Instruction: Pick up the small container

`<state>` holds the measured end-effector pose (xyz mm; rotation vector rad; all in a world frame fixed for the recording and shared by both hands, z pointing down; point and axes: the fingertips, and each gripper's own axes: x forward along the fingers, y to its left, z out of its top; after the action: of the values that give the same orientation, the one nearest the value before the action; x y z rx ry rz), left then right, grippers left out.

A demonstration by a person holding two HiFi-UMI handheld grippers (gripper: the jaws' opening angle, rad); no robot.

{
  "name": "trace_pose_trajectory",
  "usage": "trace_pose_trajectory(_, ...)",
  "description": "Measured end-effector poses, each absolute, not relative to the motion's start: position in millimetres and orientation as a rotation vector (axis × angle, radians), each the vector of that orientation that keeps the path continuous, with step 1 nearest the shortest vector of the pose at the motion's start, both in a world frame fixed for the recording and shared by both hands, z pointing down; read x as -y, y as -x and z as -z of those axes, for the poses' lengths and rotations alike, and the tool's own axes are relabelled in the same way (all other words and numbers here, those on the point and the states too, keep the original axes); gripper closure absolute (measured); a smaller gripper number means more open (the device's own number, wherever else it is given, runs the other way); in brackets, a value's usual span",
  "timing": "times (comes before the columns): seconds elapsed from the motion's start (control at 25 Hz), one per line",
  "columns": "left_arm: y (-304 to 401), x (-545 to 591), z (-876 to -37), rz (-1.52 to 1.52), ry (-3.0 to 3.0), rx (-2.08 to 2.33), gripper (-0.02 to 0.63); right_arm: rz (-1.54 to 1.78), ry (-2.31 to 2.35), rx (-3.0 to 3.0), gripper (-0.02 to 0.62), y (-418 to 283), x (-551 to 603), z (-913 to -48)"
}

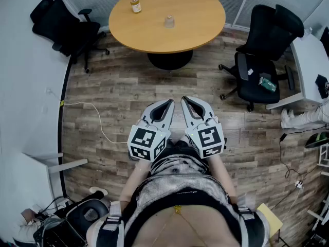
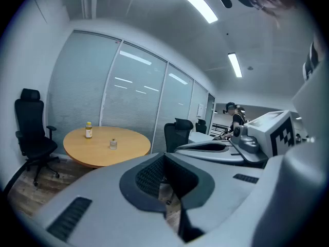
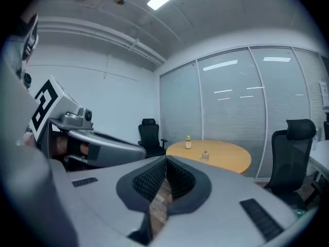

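The left claw [image 1: 167, 104] and right claw [image 1: 187, 101] are both pressed together and empty, held low by the body. The small container [image 1: 169, 21] stands well apart from them on the round table [image 1: 200, 14], near a yellow bottle [image 1: 135, 4]. Best to step closer first, spread one claw, then approach level with the container's middle

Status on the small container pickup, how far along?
Done: nothing; the small container sits untouched on the round table, apart from the bottle. In hand: nothing; the left gripper and right gripper are both shut and empty, over the floor short of the table. Left: approach, open a gripper, grasp, lift.
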<state>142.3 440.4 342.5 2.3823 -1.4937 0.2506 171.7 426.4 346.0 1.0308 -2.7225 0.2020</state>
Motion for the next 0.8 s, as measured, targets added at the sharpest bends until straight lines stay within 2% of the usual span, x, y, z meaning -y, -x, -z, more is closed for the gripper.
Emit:
trace_pose_trajectory(0.4, -153.1, -435.9, -345.8, -0.193, -2.356, 1.512, 0.589, -0.245, -1.046, 2.744, 0.572, -194.0, -417.3, -354.3)
trace_pose_trajectory(0.8, -127.7, -411.3, -349.8, -0.168, -2.318, 1.558, 0.589, -0.276, -1.026, 2.750, 0.572, -174.6, -394.2, -360.6)
